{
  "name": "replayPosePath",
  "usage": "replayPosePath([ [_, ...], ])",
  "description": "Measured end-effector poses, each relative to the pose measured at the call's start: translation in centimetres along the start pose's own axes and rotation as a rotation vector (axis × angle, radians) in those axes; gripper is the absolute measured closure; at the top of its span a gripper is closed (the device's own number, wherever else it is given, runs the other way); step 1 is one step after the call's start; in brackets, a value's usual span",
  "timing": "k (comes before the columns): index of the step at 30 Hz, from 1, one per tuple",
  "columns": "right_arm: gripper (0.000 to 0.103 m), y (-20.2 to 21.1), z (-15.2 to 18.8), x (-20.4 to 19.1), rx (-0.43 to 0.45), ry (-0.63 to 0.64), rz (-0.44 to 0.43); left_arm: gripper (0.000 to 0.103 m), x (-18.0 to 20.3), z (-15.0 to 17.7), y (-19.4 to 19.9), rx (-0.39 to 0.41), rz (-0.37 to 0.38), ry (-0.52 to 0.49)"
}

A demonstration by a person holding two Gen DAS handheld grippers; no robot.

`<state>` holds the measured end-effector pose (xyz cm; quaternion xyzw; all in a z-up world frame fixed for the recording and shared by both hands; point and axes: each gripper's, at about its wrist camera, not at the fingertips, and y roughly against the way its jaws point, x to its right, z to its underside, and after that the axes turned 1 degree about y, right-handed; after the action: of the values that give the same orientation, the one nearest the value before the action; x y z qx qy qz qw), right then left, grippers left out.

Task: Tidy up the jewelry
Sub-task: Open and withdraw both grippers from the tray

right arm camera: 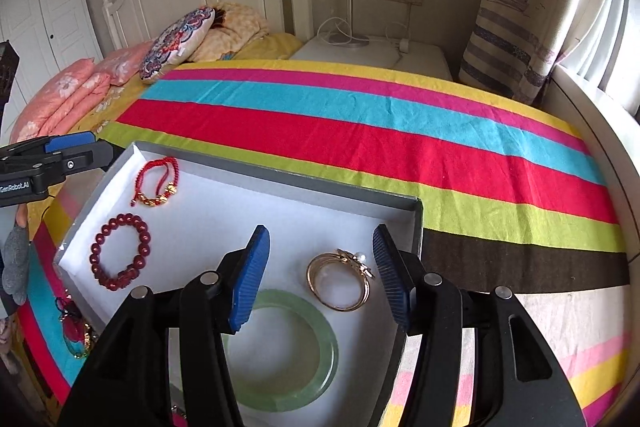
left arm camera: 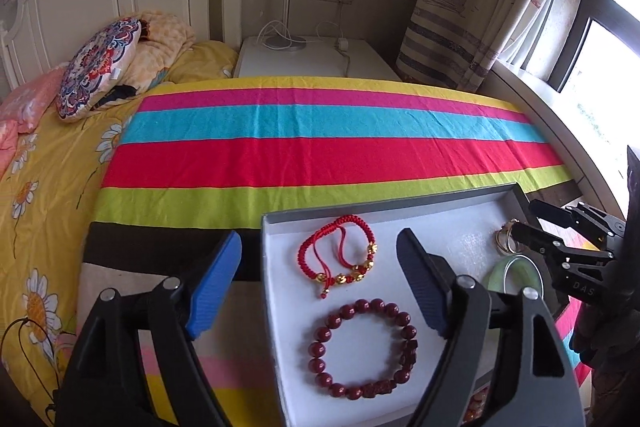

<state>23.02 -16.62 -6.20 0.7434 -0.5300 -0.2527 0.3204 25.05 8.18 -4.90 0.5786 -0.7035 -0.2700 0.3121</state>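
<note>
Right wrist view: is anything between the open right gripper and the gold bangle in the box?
Nothing visible. The right gripper is open just above the gold bangle; the green bangle lies beside it, nearer the camera.

A shallow grey box point(right arm camera: 224, 169) with a white lining sits open on the striped bedcover, holding four pieces laid flat. A red braided cord bracelet point(right arm camera: 157, 183) with gold beads lies in the far left corner. Just nearer, a bracelet of dark red round beads point(right arm camera: 120, 251) forms a closed ring. At the box's right side lies a gold bangle point(right arm camera: 340, 281) with a small pearl ornament on its rim. Beside it, nearer the camera, rests a pale green jade bangle point(right arm camera: 298, 355), partly hidden
</note>
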Motion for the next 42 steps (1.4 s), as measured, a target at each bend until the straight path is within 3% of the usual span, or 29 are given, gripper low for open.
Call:
replayPosePath([
  [7,0.044,5.2,1.6,-1.5,0.108,0.023,-0.044,0.012,-5.1,1.3,5.7,0.082,-0.030,0.072],
  [14,0.044,7.7,5.2,-2.5,0.119,0.031,-0.055,0.010,-7.9,5.6,9.3,0.120,-0.024,0.172],
  [29,0.041,9.5,9.3,-6.6,0.124,0.125,-0.094,0.010,-5.9,14.7,9.4,0.091,-0.068,0.125],
  [39,0.041,8.6,10.2,-9.0,0.092,0.184,-0.123,0.010,-2.5,17.5,8.8,0.078,0.092,0.064],
  [42,0.041,8.6,10.2,-9.1,0.094,0.185,-0.121,0.019,-1.2,17.4,8.2,0.068,0.109,0.035],
])
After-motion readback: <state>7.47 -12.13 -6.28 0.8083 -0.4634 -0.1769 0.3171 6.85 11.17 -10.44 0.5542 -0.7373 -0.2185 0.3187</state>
